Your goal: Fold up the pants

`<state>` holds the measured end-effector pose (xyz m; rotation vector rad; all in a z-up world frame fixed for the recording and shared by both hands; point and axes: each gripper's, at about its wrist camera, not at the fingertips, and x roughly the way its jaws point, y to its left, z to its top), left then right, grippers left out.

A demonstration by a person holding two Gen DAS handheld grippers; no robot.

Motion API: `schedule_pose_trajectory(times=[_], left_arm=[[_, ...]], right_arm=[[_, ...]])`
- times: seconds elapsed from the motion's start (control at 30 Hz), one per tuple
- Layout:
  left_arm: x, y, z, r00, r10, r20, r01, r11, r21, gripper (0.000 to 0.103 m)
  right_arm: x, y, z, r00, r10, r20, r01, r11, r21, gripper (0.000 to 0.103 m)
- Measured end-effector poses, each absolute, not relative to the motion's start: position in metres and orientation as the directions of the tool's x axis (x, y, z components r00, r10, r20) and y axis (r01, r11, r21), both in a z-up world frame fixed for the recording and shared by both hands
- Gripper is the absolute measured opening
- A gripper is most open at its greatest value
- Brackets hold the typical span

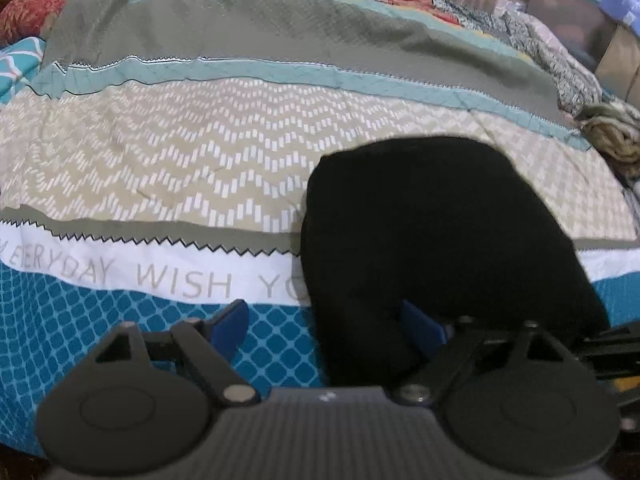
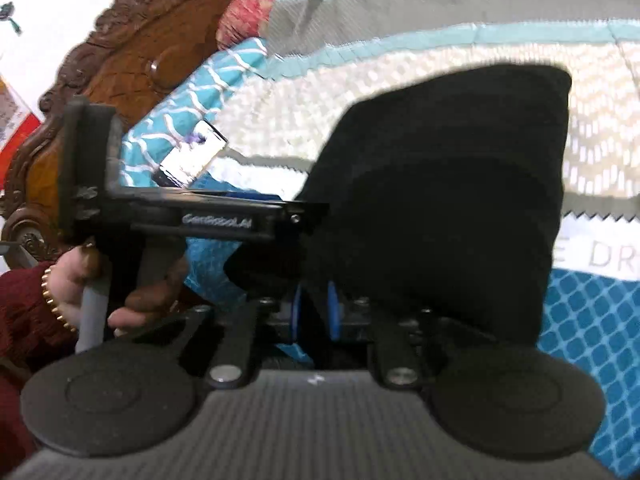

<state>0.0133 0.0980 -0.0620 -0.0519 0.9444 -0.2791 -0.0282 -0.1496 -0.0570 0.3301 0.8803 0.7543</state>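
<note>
The black pants point(image 1: 436, 236) lie folded into a compact bundle on the patterned bedspread point(image 1: 180, 168). My left gripper point(image 1: 324, 324) is open, its blue pads wide apart; the near edge of the pants lies between them, over the right pad point(image 1: 420, 324). In the right wrist view the pants point(image 2: 444, 200) fill the centre. My right gripper point(image 2: 316, 312) is shut on the near edge of the pants, blue pads close together with black cloth between them. The left gripper's body point(image 2: 216, 216) and the hand holding it show at left.
A carved wooden headboard point(image 2: 120, 64) stands at the far left. A phone point(image 2: 192, 156) lies on the bedspread by a teal pillow point(image 2: 224, 76). Quilts and crumpled cloth point(image 1: 612, 136) pile up at the far right of the bed.
</note>
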Motion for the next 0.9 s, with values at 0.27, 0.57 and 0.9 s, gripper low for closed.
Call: schedule_pose_trajectory(times=[0.27, 0.57, 0.9], left_arm=[[0.025, 0.124, -0.061, 0.495, -0.497, -0.713, 0.189, 0.862, -0.470, 0.100], [0.054, 0.115, -0.112, 0.379, -0.652, -0.657, 0.103, 0.735, -0.670, 0.102], [0.083, 0.105, -0.064, 0.429, -0.766, -0.478, 0.177, 0.590, -0.788, 0.037]], right_arm=[[-0.042, -0.220, -0.036, 0.625, 0.664, -0.411, -0.362, 0.713, 0.601, 0.083], [-0.002, -0.230, -0.100, 0.586, 0.666, -0.462, -0.109, 0.630, 0.769, 0.085], [0.014, -0.227, -0.034, 0.545, 0.769, -0.334, -0.233, 0.521, 0.821, 0.052]])
